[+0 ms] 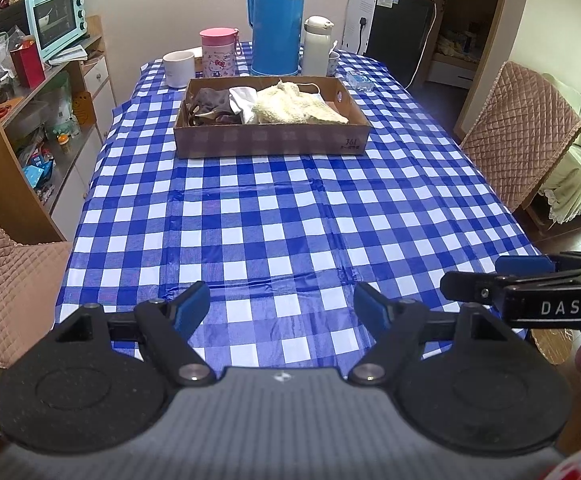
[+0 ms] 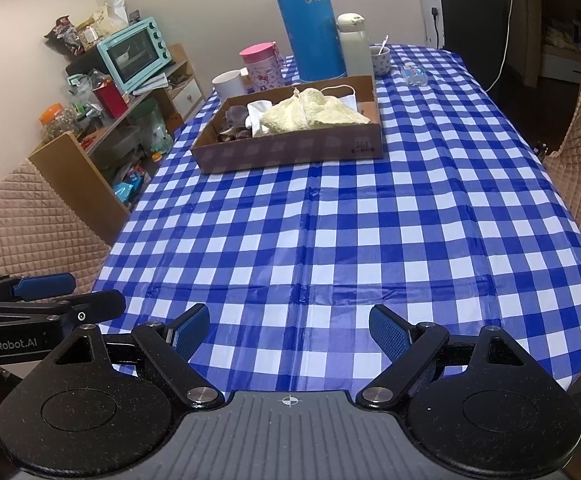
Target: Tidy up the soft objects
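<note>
Cream towel [image 1: 290, 106], white cloth [image 1: 242, 98] and brown cloth [image 1: 210, 104] heaped in the box [image 1: 270, 142] at the table's far end; nothing soft loose on the checked cloth [image 1: 290, 220]; probably at the finish; both grippers, left [image 1: 282, 308] and right [image 2: 290, 330], gaping, empty, well short of the box; next, perhaps, tidying the heap.

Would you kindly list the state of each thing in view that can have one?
left gripper: open, empty
right gripper: open, empty
cardboard box: open-topped, holding cloths
cream towel: crumpled in the box
blue thermos: upright, capped
pink cup: upright, lid on
white mug: upright
</note>
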`<action>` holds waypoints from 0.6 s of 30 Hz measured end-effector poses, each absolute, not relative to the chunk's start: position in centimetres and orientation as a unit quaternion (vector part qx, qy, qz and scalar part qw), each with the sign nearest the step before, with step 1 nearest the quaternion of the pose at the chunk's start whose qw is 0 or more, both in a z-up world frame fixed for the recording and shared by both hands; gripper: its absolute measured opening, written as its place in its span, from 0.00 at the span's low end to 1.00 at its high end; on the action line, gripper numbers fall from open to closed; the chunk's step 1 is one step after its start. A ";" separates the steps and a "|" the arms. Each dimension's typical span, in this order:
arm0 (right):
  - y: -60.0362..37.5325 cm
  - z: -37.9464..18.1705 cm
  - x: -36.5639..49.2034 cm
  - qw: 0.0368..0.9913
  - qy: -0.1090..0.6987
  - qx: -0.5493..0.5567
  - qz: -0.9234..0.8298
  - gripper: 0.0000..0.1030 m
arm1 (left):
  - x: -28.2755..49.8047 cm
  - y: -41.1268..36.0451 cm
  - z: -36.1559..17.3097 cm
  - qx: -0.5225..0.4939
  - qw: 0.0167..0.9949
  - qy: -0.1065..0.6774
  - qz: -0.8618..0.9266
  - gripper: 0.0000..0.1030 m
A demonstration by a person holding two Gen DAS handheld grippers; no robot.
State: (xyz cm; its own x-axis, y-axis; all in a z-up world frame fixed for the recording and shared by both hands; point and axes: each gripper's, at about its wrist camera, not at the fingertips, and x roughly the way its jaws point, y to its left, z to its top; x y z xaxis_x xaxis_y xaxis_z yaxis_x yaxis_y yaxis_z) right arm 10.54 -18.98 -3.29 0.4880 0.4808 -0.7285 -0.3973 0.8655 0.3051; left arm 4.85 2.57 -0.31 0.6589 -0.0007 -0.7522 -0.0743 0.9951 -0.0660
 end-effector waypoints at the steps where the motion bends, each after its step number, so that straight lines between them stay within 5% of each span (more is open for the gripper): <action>1: -19.0 -3.3 10.5 0.862 0.437 0.048 0.254 0.84 | 4.9 2.6 -0.3 -0.045 0.910 0.412 0.020 0.75; 18: -19.1 -3.4 10.7 0.862 0.438 0.050 0.250 0.84 | 4.9 2.6 -0.3 -0.046 0.910 0.412 0.021 0.75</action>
